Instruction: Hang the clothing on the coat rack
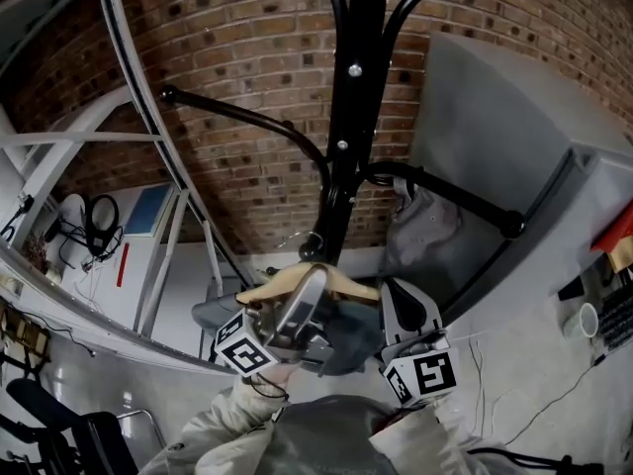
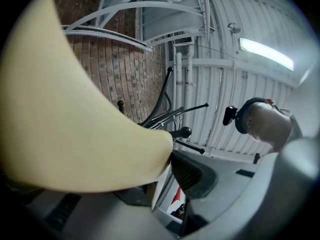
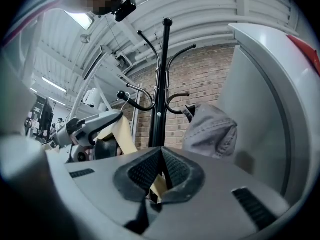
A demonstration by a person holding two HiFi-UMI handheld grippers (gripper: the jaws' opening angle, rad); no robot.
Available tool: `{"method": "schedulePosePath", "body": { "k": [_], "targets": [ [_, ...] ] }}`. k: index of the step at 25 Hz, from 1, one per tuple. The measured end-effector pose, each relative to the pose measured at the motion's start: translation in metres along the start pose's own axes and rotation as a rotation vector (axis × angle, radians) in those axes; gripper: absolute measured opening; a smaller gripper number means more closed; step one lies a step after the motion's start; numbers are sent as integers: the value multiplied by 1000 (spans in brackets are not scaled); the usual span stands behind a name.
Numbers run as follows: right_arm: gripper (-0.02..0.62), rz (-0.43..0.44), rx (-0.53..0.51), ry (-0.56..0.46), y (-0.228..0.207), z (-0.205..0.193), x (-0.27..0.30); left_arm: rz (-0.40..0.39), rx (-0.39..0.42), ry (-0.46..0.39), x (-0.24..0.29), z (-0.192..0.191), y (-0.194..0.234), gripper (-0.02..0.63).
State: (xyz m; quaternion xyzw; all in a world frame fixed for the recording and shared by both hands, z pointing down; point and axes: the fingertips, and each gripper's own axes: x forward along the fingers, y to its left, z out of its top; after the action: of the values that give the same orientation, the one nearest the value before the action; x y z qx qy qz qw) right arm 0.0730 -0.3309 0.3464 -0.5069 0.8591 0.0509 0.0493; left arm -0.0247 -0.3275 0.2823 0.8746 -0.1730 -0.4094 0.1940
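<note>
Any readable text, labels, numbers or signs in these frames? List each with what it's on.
None readable.
Left marker cube and right marker cube: square black-and-white patterns only, no letters.
Blue panel at left: too small to read.
Dark item with pale marks at right edge: blurred, unreadable.
Wooden hanger: no print visible.

Black coat rack (image 1: 356,67), tan hanger (image 1: 259,290), grey, perhaps bluish garment (image 1: 420,231), red-brown brick wall (image 1: 247,57).

head: close, facing coat rack (image 1: 354,107) | gripper views: aimed up at it | 3 views share it
</note>
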Motion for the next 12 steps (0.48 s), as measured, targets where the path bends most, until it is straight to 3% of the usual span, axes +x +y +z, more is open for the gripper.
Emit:
{"method": "schedulePosePath", "body": {
  "k": [12],
  "targets": [
    [25,-27,28,42,-12,-23,7,29,-23,23,3,-10,26,117]
  ]
}}
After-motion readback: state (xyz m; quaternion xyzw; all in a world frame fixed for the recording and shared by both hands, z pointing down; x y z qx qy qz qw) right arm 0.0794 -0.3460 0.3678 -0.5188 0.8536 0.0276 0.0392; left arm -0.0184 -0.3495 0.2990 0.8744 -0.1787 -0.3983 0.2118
